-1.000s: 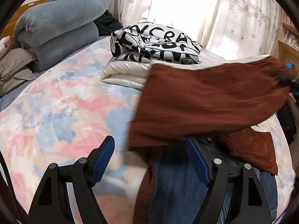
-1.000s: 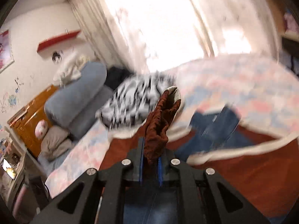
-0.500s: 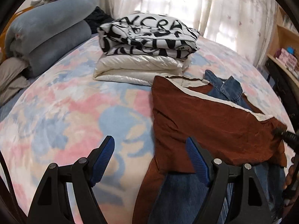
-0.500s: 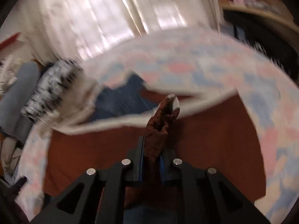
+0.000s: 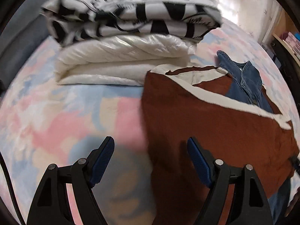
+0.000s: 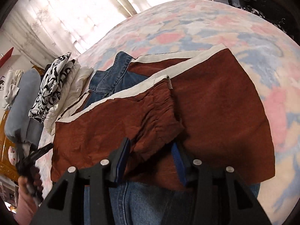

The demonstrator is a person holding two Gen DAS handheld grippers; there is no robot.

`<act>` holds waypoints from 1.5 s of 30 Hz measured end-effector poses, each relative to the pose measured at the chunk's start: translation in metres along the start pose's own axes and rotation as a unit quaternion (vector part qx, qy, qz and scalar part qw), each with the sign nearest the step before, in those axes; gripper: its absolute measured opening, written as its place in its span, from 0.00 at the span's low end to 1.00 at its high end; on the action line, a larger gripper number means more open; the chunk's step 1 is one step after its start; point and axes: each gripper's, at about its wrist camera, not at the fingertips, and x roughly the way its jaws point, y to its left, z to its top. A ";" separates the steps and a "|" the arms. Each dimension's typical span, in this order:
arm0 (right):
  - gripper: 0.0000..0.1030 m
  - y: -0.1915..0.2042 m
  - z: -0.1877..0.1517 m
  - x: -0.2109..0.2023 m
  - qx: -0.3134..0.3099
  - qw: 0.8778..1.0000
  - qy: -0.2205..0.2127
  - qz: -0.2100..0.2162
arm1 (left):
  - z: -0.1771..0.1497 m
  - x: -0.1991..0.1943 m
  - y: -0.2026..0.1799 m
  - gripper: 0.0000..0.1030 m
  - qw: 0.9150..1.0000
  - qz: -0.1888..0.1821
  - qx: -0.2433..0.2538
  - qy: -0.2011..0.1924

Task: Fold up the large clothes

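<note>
The right gripper (image 6: pixel 151 150) has just been opening its jaws; a crumpled corner of the rust-brown garment (image 6: pixel 215 112) lies loosely between the blue pads, no longer pinched. The left gripper (image 5: pixel 151 148) hangs wide open and empty over the garment's left edge. The garment lies folded over blue jeans (image 6: pixel 112 75) on the pastel bedspread (image 5: pixel 56 112), just beside a folded white quilt (image 5: pixel 121 60) topped by a black-and-white garment (image 5: pixel 131 9).

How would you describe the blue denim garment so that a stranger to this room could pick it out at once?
Start at the pastel patchwork bedspread and find the big rust-brown cloth with a cream border spread across it. The denim garment lies under that cloth, its collar end poking out towards the stack of folded clothes. It is the only blue, stitched-seam denim piece there.
</note>
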 end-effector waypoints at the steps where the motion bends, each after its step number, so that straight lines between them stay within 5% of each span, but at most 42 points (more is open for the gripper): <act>1: 0.44 -0.001 0.000 0.002 0.002 1.000 0.002 0.003 | 0.004 0.006 0.000 0.76 1.000 -0.001 -0.003 0.005; 4: 0.44 -0.002 0.001 0.010 0.006 1.000 0.006 0.006 | 0.017 0.030 0.001 0.75 1.000 0.005 -0.011 0.020; 8: 0.44 0.003 -0.002 0.015 -0.009 1.000 -0.002 0.009 | 0.027 0.044 0.001 0.13 1.000 -0.002 -0.022 0.023; 10: 0.41 0.011 -0.001 0.015 -0.032 0.999 -0.008 -0.002 | 0.029 0.038 0.001 0.04 1.000 0.010 -0.022 0.000; 11: 0.27 0.017 -0.001 0.015 -0.048 0.999 -0.015 -0.009 | 0.029 0.034 0.001 0.03 1.000 0.010 -0.020 -0.012; 13: 0.12 0.027 0.002 0.014 -0.072 0.997 -0.019 0.000 | 0.028 0.019 0.002 0.02 0.999 0.008 -0.017 -0.051; 17: 0.10 0.051 0.005 0.000 -0.114 0.990 -0.073 0.026 | 0.026 0.002 0.004 0.01 0.994 0.012 -0.018 -0.106; 20: 0.11 0.051 0.005 0.012 -0.120 0.989 -0.083 -0.028 | 0.024 0.007 0.011 0.00 0.990 0.049 -0.025 -0.128; 22: 0.14 0.035 0.003 0.037 -0.089 0.993 -0.025 -0.074 | 0.021 0.018 0.024 0.00 0.990 0.068 -0.040 -0.114; 24: 0.14 0.016 -0.002 0.047 -0.048 0.997 0.016 -0.057 | 0.016 0.026 0.039 0.00 0.992 0.057 -0.063 -0.092; 28: 0.31 0.008 -0.005 0.028 -0.031 0.999 0.017 -0.038 | 0.006 0.019 0.045 0.03 0.993 0.057 -0.058 -0.081; 30: 0.37 0.012 -0.008 0.017 -0.038 0.998 0.007 -0.044 | 0.001 0.010 0.037 0.13 0.994 0.059 -0.038 -0.081; 38: 0.38 0.030 -0.019 -0.016 -0.044 0.999 -0.023 -0.019 | -0.027 -0.054 -0.022 0.37 0.995 0.005 0.039 -0.090; 45: 0.38 0.071 -0.023 -0.022 -0.082 0.996 -0.029 0.022 | -0.056 -0.067 -0.101 0.43 0.994 -0.051 0.080 -0.056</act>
